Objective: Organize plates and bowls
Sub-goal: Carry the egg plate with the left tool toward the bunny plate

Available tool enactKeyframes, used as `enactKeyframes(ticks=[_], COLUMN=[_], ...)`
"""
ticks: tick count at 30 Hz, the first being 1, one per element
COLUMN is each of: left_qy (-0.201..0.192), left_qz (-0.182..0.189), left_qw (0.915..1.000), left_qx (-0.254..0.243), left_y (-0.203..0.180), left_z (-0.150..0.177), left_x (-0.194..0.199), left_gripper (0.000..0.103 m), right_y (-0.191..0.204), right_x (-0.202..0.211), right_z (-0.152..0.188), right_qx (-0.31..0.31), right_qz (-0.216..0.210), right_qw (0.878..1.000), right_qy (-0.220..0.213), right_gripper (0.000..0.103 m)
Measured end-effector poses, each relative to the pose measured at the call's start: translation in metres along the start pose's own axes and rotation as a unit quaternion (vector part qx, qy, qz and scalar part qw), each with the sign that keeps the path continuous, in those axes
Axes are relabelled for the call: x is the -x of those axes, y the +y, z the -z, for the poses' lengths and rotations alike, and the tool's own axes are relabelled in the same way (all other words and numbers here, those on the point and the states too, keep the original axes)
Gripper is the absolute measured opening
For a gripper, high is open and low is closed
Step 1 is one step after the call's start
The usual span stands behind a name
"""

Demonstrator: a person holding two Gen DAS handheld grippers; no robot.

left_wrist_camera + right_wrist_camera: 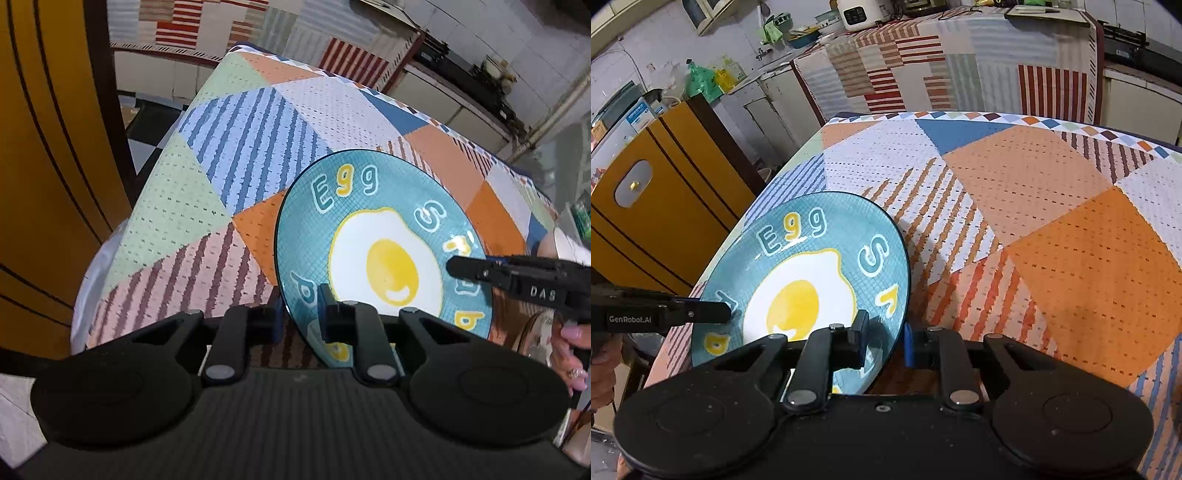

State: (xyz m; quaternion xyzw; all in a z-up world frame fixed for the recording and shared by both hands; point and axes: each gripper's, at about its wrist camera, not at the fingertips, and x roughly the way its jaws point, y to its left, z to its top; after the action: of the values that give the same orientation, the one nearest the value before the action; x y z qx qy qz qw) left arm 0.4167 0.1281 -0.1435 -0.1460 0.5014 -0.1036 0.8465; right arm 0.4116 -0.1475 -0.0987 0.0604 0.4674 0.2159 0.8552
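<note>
Round teal ceramic plate with a fried-egg print and "Egg" lettering [384, 251] sits near the edge of the table under a patchwork cloth in orange, blue and green [207, 192], on the side nearest the mustard-yellow cabinet [661, 206]. Plate looks tipped, printed face up and angled away from the cabinet, though the fisheye may exaggerate it. Round, so no long axis; the "Egg" text sits at the rim farthest from the holders.

Left gripper [301, 314] pinches the plate's near rim, one finger on top, one under. Right gripper [886, 338] does the same on the rim a little further round. Both pressed tight on the plate.

Step as I read it: two-handed grasp made, lift not started. Next move needs both hands rising together, level, or the plate twists in the pads. No stack or bowls in view, so target unknown.
</note>
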Motion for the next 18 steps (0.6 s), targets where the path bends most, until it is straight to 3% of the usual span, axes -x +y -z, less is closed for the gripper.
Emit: enactKeyframes(ticks=[4, 12, 18], left_qy=[0.014, 0.000, -0.011], left_qz=[-0.014, 0.011, 0.037], left_qw=[0.9997, 0.9982, 0.9948], left_qx=[-0.010, -0.058, -0.094], left_y=[-0.009, -0.034, -0.061], left_z=[0.000, 0.010, 0.021], left_x=[0.003, 0.047, 0.090], left_gripper=[0.018, 0.019, 0.019], right_y=[-0.001, 0.004, 0.008], right_x=[0.001, 0.034, 0.085], right_z=[-0.002, -0.003, 0.005], right_qx=[0.009, 0.051, 0.052], right_qz=[-0.005, -0.019, -0.026], right_qw=[1.000, 0.998, 0.998], right_qy=[0.008, 0.003, -0.023], right_gripper=[0.023, 0.023, 0.023])
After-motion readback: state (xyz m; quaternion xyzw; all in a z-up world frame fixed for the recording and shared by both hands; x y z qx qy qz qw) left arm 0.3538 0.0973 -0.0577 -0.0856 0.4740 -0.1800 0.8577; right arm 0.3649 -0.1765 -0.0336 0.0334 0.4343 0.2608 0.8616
